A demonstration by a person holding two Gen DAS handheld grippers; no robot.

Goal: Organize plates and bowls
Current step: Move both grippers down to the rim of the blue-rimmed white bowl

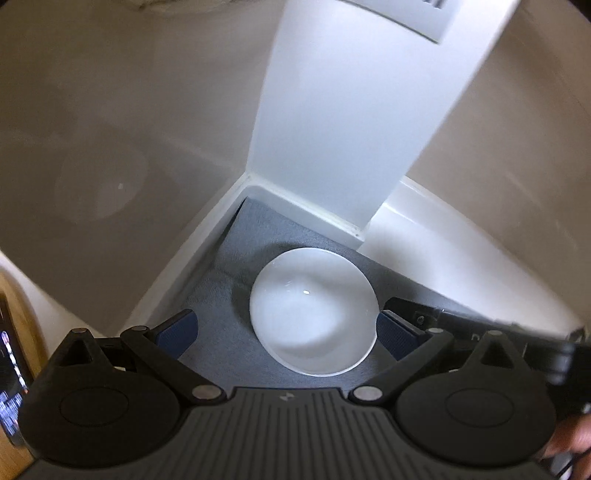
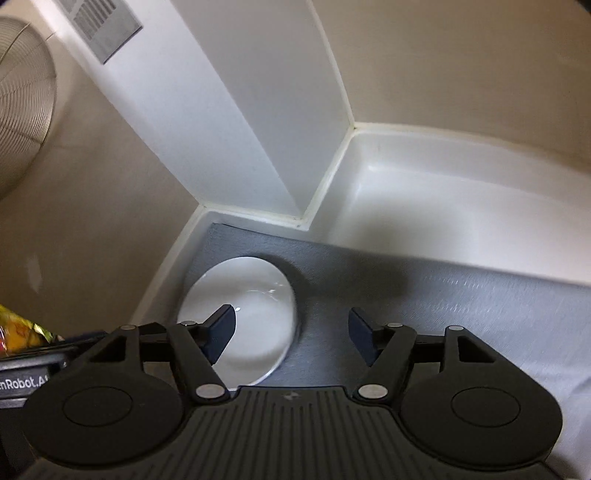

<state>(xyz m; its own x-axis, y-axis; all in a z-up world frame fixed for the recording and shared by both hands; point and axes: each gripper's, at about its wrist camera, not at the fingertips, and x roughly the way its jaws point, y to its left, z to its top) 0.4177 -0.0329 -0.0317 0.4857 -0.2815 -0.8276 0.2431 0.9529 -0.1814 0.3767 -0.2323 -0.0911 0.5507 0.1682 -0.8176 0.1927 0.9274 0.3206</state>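
Observation:
A white bowl (image 1: 314,310) sits upright on a grey mat (image 1: 221,339) in a corner below a white column. My left gripper (image 1: 286,332) is open wide above it. Its left pad (image 1: 177,332) stands well clear of the rim, and its right pad (image 1: 393,334) is close by the bowl's right edge. In the right wrist view the bowl (image 2: 255,295) lies to the left. My right gripper (image 2: 291,334) is open, with its left finger (image 2: 221,332) hanging over the bowl's inside and its right finger (image 2: 364,338) over the grey mat (image 2: 443,295). Neither gripper holds anything.
The white column (image 1: 332,129) and beige walls close in the corner. A glossy white ledge (image 2: 424,192) runs behind the mat on the right. A round metal fan (image 2: 22,92) and a wall vent (image 2: 103,26) are at upper left. A colourful packet (image 2: 22,332) lies at the left.

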